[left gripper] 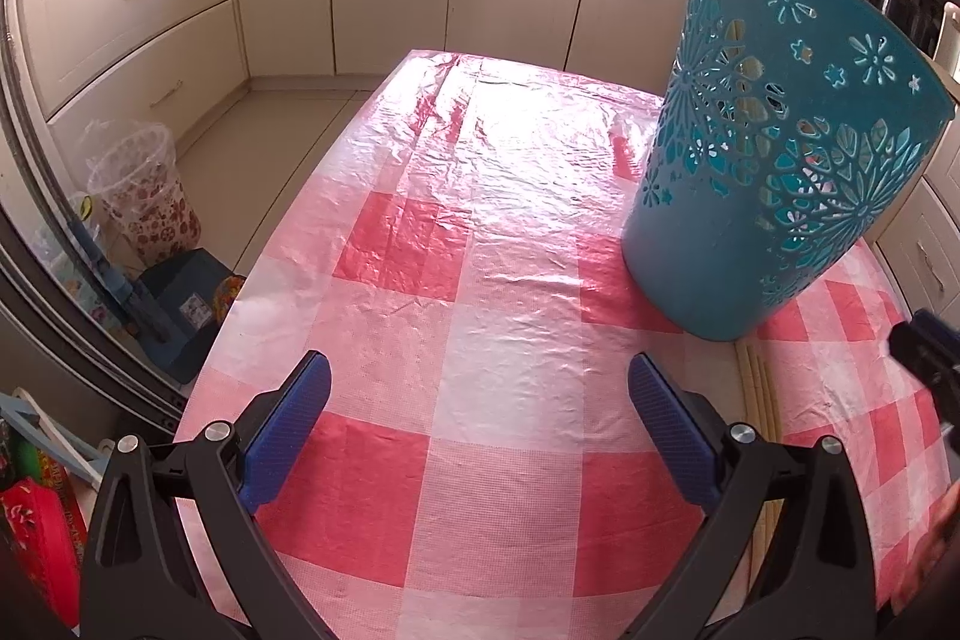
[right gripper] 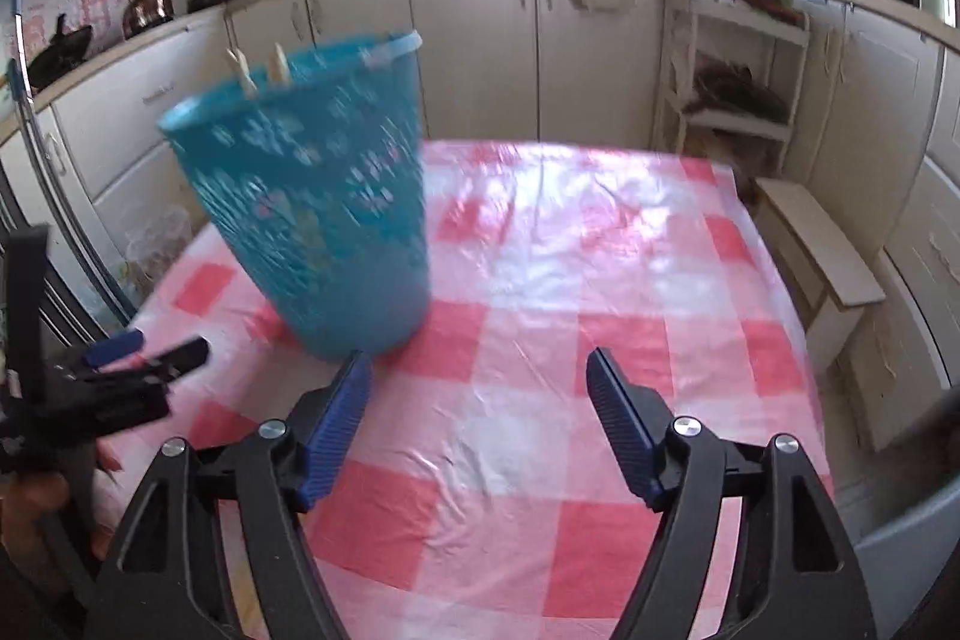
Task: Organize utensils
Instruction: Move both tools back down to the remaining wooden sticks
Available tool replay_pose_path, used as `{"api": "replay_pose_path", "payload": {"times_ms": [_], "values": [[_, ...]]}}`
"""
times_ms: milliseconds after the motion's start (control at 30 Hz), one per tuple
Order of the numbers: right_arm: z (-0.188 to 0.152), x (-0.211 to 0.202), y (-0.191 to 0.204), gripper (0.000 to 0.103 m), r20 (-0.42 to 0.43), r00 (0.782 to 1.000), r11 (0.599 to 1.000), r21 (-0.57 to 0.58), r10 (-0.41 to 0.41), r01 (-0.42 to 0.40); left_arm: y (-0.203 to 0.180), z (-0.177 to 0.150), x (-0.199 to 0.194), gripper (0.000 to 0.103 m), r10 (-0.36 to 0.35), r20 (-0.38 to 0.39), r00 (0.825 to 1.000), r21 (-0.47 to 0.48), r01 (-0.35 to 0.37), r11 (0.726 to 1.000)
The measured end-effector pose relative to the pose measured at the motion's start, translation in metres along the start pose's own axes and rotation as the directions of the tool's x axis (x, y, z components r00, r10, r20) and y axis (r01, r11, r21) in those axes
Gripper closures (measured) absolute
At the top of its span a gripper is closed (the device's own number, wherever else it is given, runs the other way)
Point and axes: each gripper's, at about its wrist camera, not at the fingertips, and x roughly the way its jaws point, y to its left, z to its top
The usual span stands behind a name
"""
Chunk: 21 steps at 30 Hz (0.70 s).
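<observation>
Beside the teal basket [right gripper: 312, 196] on the checked tablecloth [right gripper: 600, 292], you are holding both tools with their jaws spread and nothing between them: the right gripper [right gripper: 480, 421] just in front of the basket's base, the left gripper [left gripper: 480, 430] off to the basket's other side. Pale chopsticks [left gripper: 759, 400] are lying on the cloth at the basket's foot, and two more [right gripper: 261, 70] are poking above its rim. The tall, light basket is looking tippy; nudging it could topple it.
</observation>
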Motion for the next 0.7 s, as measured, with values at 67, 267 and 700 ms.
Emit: {"api": "replay_pose_path", "payload": {"times_ms": [67, 267, 700], "values": [[0.000, 0.022, -0.010, 0.032, -0.067, 0.997, 0.999, 0.027, -0.026, 0.028, 0.001, 0.000, 0.002, 0.008, 0.000, -0.014, 1.000, -0.007, 0.000, 1.000], [0.009, 0.057, -0.023, 0.030, -0.154, 0.987, 0.993, 0.091, -0.055, 0.070, 0.002, 0.001, 0.008, 0.008, 0.009, -0.053, 0.999, -0.015, -0.009, 1.000], [-0.024, -0.009, 0.018, 0.026, -0.067, 0.997, 0.999, 0.041, 0.031, -0.028, 0.011, -0.007, -0.028, 0.008, 0.008, 0.058, 0.998, -0.030, -0.006, 1.000]]}}
